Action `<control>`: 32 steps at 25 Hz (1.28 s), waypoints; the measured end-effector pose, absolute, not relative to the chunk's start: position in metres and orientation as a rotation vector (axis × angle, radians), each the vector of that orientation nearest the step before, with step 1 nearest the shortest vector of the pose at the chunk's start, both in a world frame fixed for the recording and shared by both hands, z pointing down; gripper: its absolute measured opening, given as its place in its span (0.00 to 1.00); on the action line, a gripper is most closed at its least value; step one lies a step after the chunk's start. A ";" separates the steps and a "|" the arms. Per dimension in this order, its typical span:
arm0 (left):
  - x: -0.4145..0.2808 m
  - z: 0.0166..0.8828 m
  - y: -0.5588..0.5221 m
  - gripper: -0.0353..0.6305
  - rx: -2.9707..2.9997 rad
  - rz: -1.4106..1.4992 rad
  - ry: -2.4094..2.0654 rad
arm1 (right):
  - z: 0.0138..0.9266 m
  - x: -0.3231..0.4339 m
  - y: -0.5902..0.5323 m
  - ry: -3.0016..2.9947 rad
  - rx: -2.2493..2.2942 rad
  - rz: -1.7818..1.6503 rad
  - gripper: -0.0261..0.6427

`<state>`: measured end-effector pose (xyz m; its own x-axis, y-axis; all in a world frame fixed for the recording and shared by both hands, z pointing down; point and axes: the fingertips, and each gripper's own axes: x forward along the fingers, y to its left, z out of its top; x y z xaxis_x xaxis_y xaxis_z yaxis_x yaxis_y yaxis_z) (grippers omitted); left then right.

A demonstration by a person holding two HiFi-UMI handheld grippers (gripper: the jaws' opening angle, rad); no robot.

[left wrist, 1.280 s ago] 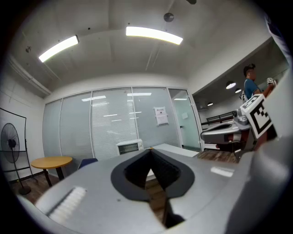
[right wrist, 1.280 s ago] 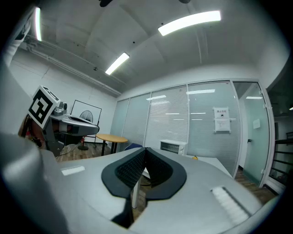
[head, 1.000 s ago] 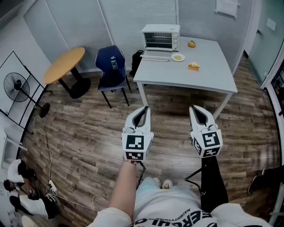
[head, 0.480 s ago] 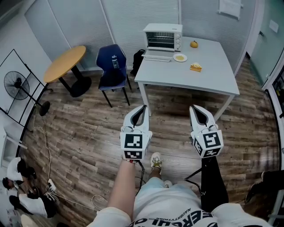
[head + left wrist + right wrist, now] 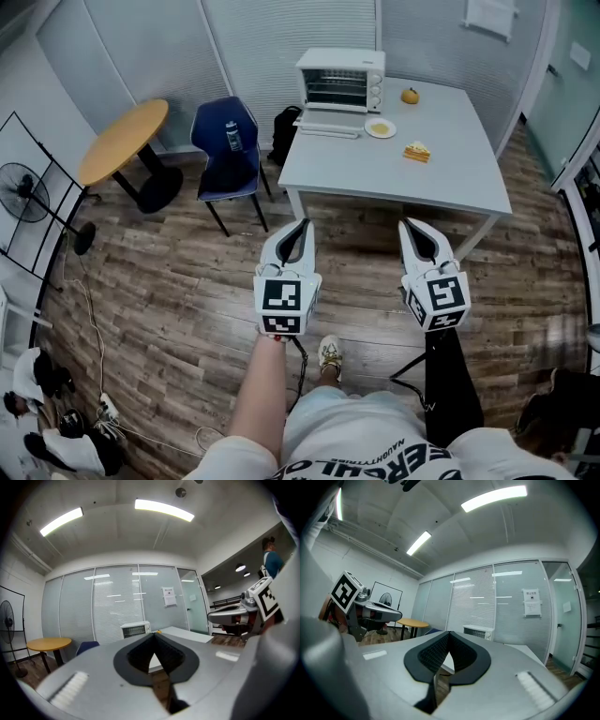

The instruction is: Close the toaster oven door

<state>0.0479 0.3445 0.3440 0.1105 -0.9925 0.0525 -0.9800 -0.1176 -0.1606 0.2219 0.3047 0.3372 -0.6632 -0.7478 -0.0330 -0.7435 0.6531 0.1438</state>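
The white toaster oven (image 5: 339, 80) stands at the far left corner of the grey table (image 5: 403, 178), its door (image 5: 327, 127) hinged down flat in front of it. My left gripper (image 5: 301, 227) and right gripper (image 5: 410, 229) hover side by side over the wooden floor, well short of the table, both shut on nothing. The left gripper view shows the left gripper's (image 5: 153, 635) tips touching, with the toaster oven (image 5: 136, 630) far beyond them. In the right gripper view the right gripper (image 5: 449, 633) is likewise shut, the toaster oven (image 5: 478, 632) distant.
On the table lie a small plate (image 5: 380, 128), a slice of cake (image 5: 416, 152) and an orange (image 5: 410, 95). A blue chair (image 5: 228, 155) and a black bag (image 5: 284, 131) stand left of the table, then a round wooden table (image 5: 122, 141). A fan (image 5: 19, 192) is far left.
The person has stepped forward: the table and toaster oven sit slightly nearer and larger in the head view. Both grippers keep their pose, still shut.
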 end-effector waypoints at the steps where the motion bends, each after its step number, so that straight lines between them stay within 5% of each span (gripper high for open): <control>1: 0.044 0.343 0.334 0.14 -2.280 -0.222 2.024 | 0.337 0.217 0.295 -2.827 1.282 -0.225 0.04; 32: -0.054 0.354 0.112 0.14 -2.405 -0.259 1.880 | 0.343 0.109 0.087 -2.716 1.400 -0.243 0.04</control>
